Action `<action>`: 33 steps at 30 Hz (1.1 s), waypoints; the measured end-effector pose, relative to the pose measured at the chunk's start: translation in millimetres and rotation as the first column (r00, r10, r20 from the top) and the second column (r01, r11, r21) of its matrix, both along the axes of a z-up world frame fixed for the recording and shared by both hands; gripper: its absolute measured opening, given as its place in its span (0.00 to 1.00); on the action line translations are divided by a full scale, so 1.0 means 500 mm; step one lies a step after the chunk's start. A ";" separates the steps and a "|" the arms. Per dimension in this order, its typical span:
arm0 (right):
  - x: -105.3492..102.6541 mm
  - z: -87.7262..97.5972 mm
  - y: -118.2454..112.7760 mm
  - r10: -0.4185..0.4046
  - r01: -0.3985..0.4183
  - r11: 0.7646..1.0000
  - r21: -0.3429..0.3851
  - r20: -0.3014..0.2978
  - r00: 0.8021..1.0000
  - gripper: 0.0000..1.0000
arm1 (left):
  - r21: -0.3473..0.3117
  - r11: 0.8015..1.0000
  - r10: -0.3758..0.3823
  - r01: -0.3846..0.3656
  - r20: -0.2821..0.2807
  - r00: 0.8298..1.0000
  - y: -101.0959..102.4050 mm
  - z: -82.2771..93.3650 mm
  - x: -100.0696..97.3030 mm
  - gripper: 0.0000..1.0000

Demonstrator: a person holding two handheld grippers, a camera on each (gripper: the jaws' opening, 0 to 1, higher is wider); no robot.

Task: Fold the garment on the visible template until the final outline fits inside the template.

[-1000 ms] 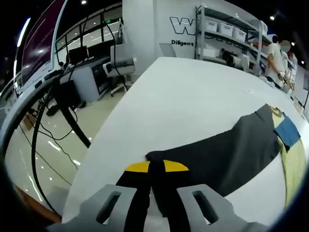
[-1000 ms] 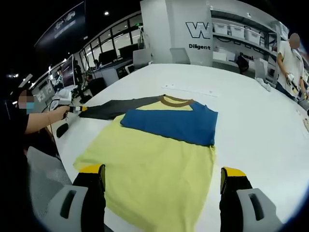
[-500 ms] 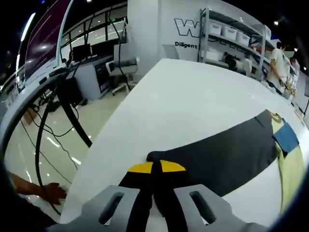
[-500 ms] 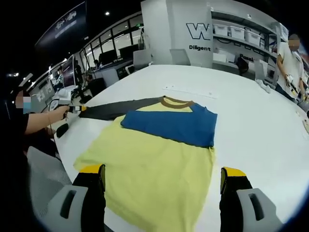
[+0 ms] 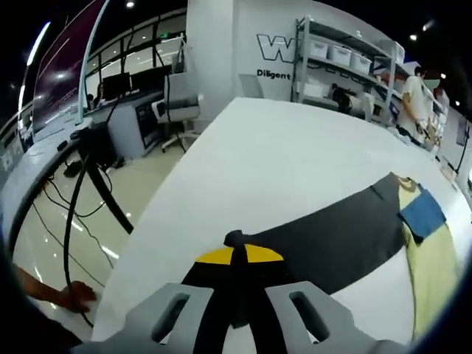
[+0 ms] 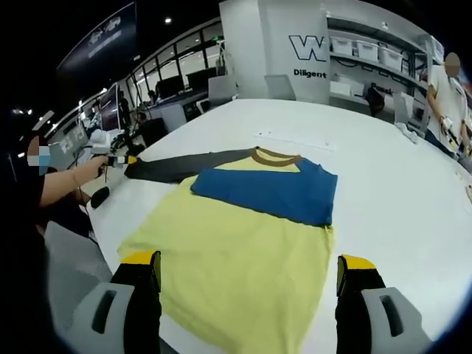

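1. my left gripper [image 5: 234, 254] has its yellow-tipped jaws pinched together on the cuff of the dark grey sleeve [image 5: 324, 236], which lies stretched flat and tapered across the white table [image 5: 258, 155].
2. my right gripper [image 6: 247, 274] hangs with jaws spread wide, holding nothing.
3. the shirt [image 6: 243, 251] lies flat on the table: soft pale yellow body, blue sleeve [image 6: 269, 190] folded across the chest, brown ribbed collar [image 6: 269, 155].

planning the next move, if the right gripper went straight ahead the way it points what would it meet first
The right gripper, jaws wide open, would likely meet the yellow shirt body first; depth is unclear.
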State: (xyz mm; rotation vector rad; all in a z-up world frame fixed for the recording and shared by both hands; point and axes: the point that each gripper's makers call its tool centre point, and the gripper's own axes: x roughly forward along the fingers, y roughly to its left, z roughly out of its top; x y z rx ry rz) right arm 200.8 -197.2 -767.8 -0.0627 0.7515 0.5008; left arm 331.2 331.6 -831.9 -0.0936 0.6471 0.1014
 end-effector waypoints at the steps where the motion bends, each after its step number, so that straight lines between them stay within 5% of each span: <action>1: -0.001 0.001 0.000 0.000 0.000 1.000 0.002 -0.001 1.000 0.99 | -0.006 1.000 -0.008 0.008 0.007 1.000 -0.010 0.008 0.003 0.01; 10: -0.002 0.009 0.001 0.008 -0.008 1.000 0.008 0.011 1.000 0.99 | -0.004 0.994 -0.112 0.112 -0.009 0.994 -0.084 0.034 0.016 0.01; 23: -0.009 0.008 0.005 0.025 -0.025 1.000 0.013 0.008 1.000 0.99 | -0.033 0.962 -0.271 0.272 0.032 0.962 -0.273 0.109 0.041 0.01; 33: -0.015 0.008 -0.006 0.013 -0.013 1.000 0.020 0.011 1.000 0.99 | -0.055 0.941 -0.331 0.333 0.046 0.943 -0.363 0.131 0.049 0.01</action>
